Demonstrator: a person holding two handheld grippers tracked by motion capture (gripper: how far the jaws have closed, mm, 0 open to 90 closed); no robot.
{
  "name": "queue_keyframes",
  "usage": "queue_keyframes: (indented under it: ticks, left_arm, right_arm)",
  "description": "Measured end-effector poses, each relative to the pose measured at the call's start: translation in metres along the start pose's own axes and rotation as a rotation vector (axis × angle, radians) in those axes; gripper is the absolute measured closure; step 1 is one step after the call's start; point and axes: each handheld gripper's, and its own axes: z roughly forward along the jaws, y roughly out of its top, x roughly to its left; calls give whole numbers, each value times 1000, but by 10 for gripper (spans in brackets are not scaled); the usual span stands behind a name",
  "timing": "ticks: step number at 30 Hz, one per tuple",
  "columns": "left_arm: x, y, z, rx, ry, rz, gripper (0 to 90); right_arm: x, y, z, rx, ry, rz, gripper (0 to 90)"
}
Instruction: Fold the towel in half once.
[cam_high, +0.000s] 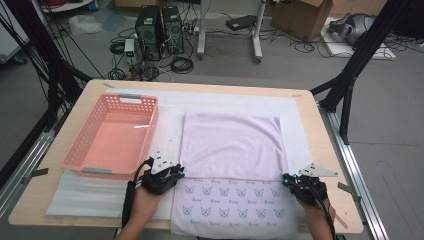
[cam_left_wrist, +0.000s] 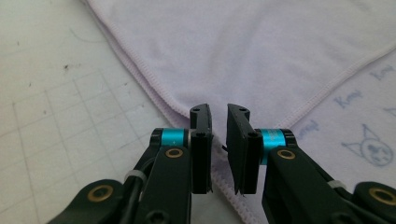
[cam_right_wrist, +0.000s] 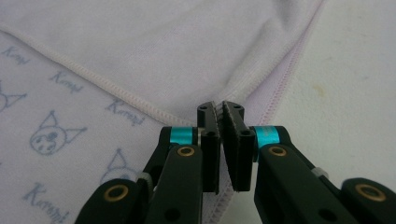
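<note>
A lilac cloth (cam_high: 231, 165) lies flat on a white mat (cam_high: 300, 125) in the middle of the tabletop (cam_high: 330, 150), its far part folded over so that a plain square covers the far half and a strip printed with small cat faces shows along the near edge. The left claw (cam_high: 177, 172) sits at the near left corner of the folded flap, just right of the pink basket (cam_high: 112, 135), which stands on the left of the tabletop. In the left gripper view the left claw (cam_left_wrist: 219, 116) has its jaws drawn close with a narrow gap between them, and the hemmed edge of the cloth (cam_left_wrist: 261, 51) runs into that gap; whether the pads press on it cannot be told. The right claw (cam_high: 286, 179) sits at the near right corner of the flap. In the right gripper view the right claw (cam_right_wrist: 220, 108) is closed, its ridged pads meeting on the folded corner of the cloth (cam_right_wrist: 154, 51), which puckers where it is pinched. Both hands come in from the near edge, the left hand (cam_high: 150, 192) and the right hand (cam_high: 312, 200) well apart, one at each side of the cloth.
</note>
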Motion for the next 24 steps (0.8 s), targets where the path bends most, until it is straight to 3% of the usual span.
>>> queue_keyframes:
  ticks: [7, 9, 18, 24]
  left_arm:
    - [-2, -2, 6, 49, -1, 9, 813]
    - [-3, -2, 6, 50, 6, 22, 863]
    - [0, -1, -7, -9, -23, -59, 875]
    - [-4, -6, -18, -34, -39, -84, 877]
  right_arm:
    - [-1, -1, 1, 5, 6, 6, 849]
    - [-1, -1, 1, 4, 6, 2, 850]
    - [-3, -2, -6, -17, 27, 28, 856]
    - [1, -7, -16, -28, 24, 30, 857]
